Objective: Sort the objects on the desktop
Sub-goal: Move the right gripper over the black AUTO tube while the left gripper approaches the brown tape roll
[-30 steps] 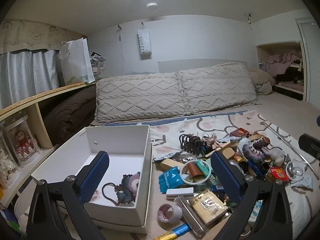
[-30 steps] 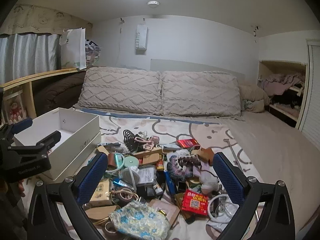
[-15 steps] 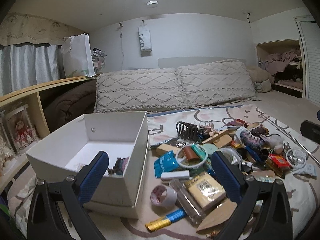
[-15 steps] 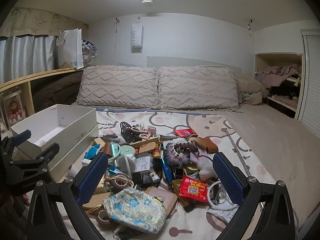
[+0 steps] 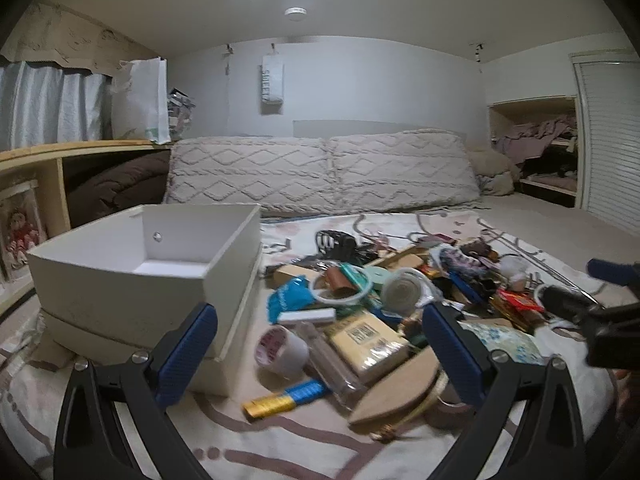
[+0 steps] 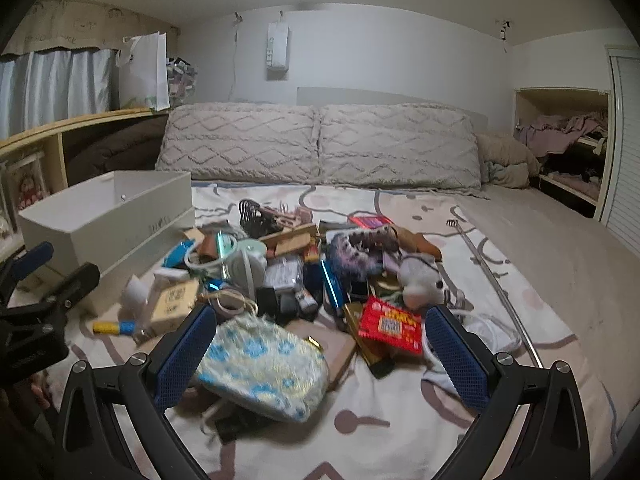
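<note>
Biggest risk imo: the white box [image 5: 132, 280] sits on soft bedding at my left, so a clumsy drop could tip it or miss. Next, the pile [image 6: 304, 264] is packed tight btw box and bare bed; grabbing one item could drag its neighbours, esp. the floral pouch [image 6: 260, 364] lying on others. Smaller: the tape roll [image 5: 280, 346] may roll. My left gripper [image 5: 320, 354] hangs low by the box, jaws wide, empty. My right gripper [image 6: 320, 356] hovers over the pouch, also wide, nothing held.
</note>
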`<state>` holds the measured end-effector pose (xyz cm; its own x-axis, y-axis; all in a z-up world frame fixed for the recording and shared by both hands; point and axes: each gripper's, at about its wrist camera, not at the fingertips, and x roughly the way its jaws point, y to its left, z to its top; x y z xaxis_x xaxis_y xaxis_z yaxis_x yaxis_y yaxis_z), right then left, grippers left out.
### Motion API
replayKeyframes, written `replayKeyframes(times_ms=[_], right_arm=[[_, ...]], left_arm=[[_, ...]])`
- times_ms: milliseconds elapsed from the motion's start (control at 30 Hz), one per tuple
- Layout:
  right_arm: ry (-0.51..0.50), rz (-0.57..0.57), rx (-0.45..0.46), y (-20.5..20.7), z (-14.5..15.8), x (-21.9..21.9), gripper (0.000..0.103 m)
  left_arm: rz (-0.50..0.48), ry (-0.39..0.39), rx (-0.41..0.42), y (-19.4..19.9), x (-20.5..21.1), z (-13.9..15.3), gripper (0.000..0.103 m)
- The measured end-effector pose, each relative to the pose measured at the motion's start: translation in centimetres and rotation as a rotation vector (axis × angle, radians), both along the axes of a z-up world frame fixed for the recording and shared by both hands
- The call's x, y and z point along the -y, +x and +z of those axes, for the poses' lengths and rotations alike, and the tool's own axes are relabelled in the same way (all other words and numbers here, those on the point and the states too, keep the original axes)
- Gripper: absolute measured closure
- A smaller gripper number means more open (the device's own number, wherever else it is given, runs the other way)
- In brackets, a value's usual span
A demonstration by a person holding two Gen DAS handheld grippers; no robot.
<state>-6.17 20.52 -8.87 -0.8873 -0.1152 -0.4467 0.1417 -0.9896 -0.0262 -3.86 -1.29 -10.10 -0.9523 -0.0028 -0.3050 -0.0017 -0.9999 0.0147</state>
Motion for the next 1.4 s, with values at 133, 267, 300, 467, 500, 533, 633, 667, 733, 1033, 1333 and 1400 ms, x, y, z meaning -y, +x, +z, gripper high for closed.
replayKeyframes(times_ms=[133, 267, 300, 467, 500, 533, 633, 667, 733, 1033, 1333, 1400], right_arm=[[0.001, 0.0, 0.03, 0.1, -1.3, -0.4, 0.0], [0.017, 0.005, 0.065, 0.3, -2.7, -0.4, 0.0], [0.021, 0.007, 0.075, 0.3, -3.0, -0.4, 0.0], [0.03, 0.043, 0.167, 0.2, -4.5, -0.4, 0.0], [0.029, 0.05, 0.18, 0.3, -4.8, -0.4, 0.0], [0.028, 0.056, 0.193, 0.3, -5.0, -0.5, 0.0], [0.018, 0.068, 0.24, 0.5, -5.8, -0.6, 0.0], [0.01, 0.072, 0.248, 0.5, -6.0, -0.6, 0.0], [-0.024, 0.096, 0.28, 0.4, -6.3, -0.7, 0.0], [-0.034, 0.093, 0.296, 0.7, -7.4, -0.3, 0.0], [-0.084, 0.284, 0.384, -1.8, -6.7, -0.9, 0.0], [-0.022, 0.348, 0.422, -2.5, -6.5, -0.3, 0.0]], left_arm=[[-0.033, 0.024, 0.018, 0.4, -0.8, -0.8, 0.0], [-0.055, 0.019, 0.037, 0.7, -1.7, -1.6, 0.0], [-0.06, 0.018, 0.038, 0.8, -1.8, -1.7, 0.0], [-0.095, 0.039, 0.079, 1.1, -2.3, -2.6, 0.0], [-0.101, 0.046, 0.09, 1.1, -2.3, -2.7, 0.0], [-0.107, 0.052, 0.103, 1.0, -2.3, -2.9, 0.0], [-0.112, 0.052, 0.125, 1.0, -2.5, -3.3, 0.0], [-0.114, 0.048, 0.129, 1.0, -2.6, -3.4, 0.0], [-0.12, 0.04, 0.136, 0.9, -3.0, -3.6, 0.0], [-0.122, 0.031, 0.156, 0.7, -3.3, -4.0, 0.0], [-0.128, 0.043, 0.161, 0.5, -3.1, -4.0, 0.0], [-0.131, 0.042, 0.155, 0.6, -3.1, -3.9, 0.0]])
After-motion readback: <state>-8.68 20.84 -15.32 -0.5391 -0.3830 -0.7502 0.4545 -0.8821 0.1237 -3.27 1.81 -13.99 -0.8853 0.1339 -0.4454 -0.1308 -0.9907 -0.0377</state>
